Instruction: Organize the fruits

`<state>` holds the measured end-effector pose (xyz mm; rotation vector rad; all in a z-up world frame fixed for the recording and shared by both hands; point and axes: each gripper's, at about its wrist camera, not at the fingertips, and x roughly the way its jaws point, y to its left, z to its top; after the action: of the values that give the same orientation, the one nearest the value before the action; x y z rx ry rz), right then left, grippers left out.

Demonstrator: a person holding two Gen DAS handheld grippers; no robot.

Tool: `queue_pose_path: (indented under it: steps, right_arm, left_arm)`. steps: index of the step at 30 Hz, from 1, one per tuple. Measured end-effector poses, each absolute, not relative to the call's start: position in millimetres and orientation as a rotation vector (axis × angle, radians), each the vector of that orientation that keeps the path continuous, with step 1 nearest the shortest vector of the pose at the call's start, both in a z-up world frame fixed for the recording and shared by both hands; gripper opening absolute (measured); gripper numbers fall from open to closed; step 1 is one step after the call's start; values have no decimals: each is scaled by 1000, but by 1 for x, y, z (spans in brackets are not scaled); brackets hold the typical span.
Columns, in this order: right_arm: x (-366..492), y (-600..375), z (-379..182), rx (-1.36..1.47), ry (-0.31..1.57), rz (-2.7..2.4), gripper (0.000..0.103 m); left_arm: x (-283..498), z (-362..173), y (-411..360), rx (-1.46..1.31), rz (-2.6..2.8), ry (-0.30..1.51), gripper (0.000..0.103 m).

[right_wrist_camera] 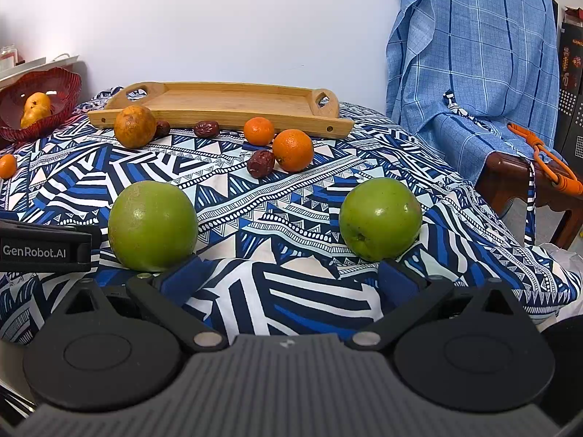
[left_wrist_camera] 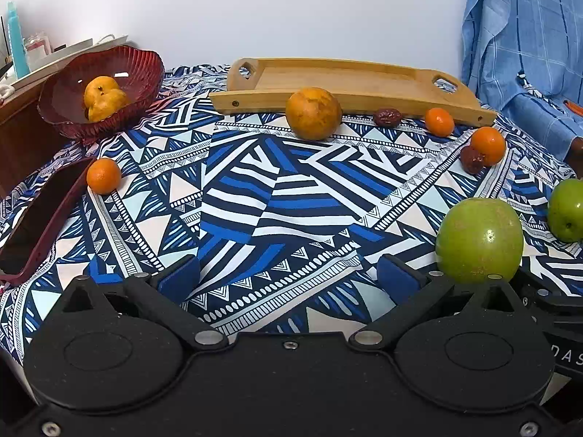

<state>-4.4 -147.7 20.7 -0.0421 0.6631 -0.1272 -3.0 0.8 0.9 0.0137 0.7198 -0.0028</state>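
Observation:
My left gripper (left_wrist_camera: 288, 276) is open and empty, low over the patterned cloth (left_wrist_camera: 277, 196). My right gripper (right_wrist_camera: 289, 273) is open and empty too. Two green apples (right_wrist_camera: 153, 225) (right_wrist_camera: 380, 218) lie just ahead of the right gripper's fingers; they also show at the right of the left wrist view (left_wrist_camera: 479, 240) (left_wrist_camera: 566, 209). A brown pear (left_wrist_camera: 313, 113), three tangerines (left_wrist_camera: 439, 121) (left_wrist_camera: 488, 145) (left_wrist_camera: 104, 176) and red dates (left_wrist_camera: 388, 116) (left_wrist_camera: 472, 159) lie on the cloth. A red glass bowl (left_wrist_camera: 138, 80) at the far left holds yellow pears (left_wrist_camera: 104, 96). A wooden tray (left_wrist_camera: 349, 83) stands empty at the back.
A dark red rectangular dish (left_wrist_camera: 40, 218) lies at the left edge. A blue checked cloth (right_wrist_camera: 473, 58) hangs over a wooden chair (right_wrist_camera: 524, 178) at the right, with an orange cord (right_wrist_camera: 546, 160). A shelf with bottles (left_wrist_camera: 16, 43) stands at the far left.

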Motion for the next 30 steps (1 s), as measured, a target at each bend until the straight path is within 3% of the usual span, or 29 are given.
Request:
queue_pose_path:
  steps: [30]
  right_arm:
    - [-7, -234, 51, 114, 586, -25, 103]
  left_arm:
    - [-26, 43, -38, -65, -105, 666, 103]
